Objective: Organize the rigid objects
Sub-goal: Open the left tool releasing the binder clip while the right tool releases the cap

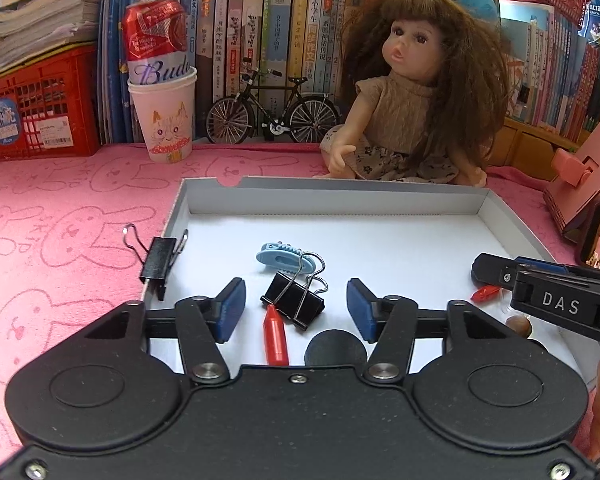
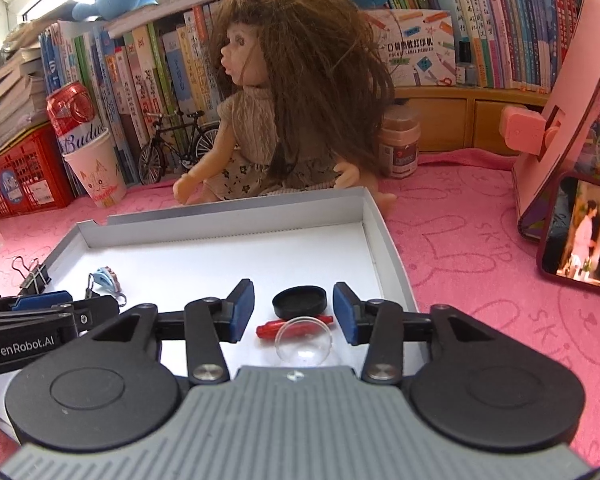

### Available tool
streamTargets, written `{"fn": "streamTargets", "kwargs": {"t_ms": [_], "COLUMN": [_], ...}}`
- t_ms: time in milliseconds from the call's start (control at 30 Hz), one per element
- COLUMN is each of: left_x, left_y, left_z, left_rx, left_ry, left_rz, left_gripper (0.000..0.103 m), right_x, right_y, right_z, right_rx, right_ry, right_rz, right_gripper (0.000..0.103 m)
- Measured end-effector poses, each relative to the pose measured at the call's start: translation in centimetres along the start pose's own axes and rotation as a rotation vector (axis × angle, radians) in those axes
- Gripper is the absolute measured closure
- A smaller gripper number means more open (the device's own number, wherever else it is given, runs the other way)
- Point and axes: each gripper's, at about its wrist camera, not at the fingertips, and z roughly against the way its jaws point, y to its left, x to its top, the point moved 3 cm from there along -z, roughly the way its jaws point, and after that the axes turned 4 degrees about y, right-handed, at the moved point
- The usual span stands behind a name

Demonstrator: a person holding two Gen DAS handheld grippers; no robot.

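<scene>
Binder clip (image 1: pixel 294 300) lies in the white tray (image 1: pixel 380 194) between the left gripper (image 1: pixel 296 306)'s open fingers; the right gripper (image 2: pixel 294 312) gapes over a red crayon (image 2: pixel 276 326).

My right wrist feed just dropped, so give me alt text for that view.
The open right gripper hovers low over a shallow white tray, its blue pads flanking a black round lid, a red crayon-like piece and a clear plastic dome. The left gripper enters at left; a long-haired doll sits behind the tray.
</scene>
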Motion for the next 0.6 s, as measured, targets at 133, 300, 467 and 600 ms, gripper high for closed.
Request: {"fn": "streamTargets", "kwargs": {"t_ms": [133, 300, 467, 600], "left_x": [-0.3, -1.3, -2.4, -3.4], "left_y": [-0.1, -0.4, -0.7, -0.9], "left_z": [1.1, 3.3, 5.6, 7.3], "left_rx": [0.003, 0.007, -0.009, -0.031], "left_ry": [-0.012, -0.038, -0.055, -0.062], "left_rz": [-0.002, -0.017, -0.031, -0.022], "left_gripper": [0.039, 0.029, 0.027, 0.027], "right_x": [-0.1, -0.5, -1.4, -2.1], "right_y": [0.5, 1.3, 2.1, 2.3], "right_z": [1.3, 3.4, 5.7, 7.5], "right_rx": [0.001, 0.009, 0.006, 0.01], "right_ry": [-0.026, -0.06, -0.089, -0.113], "right_rz": [0.027, 0.064, 0.101, 0.105], "right_gripper": [0.037, 0.029, 0.021, 0.016]}}
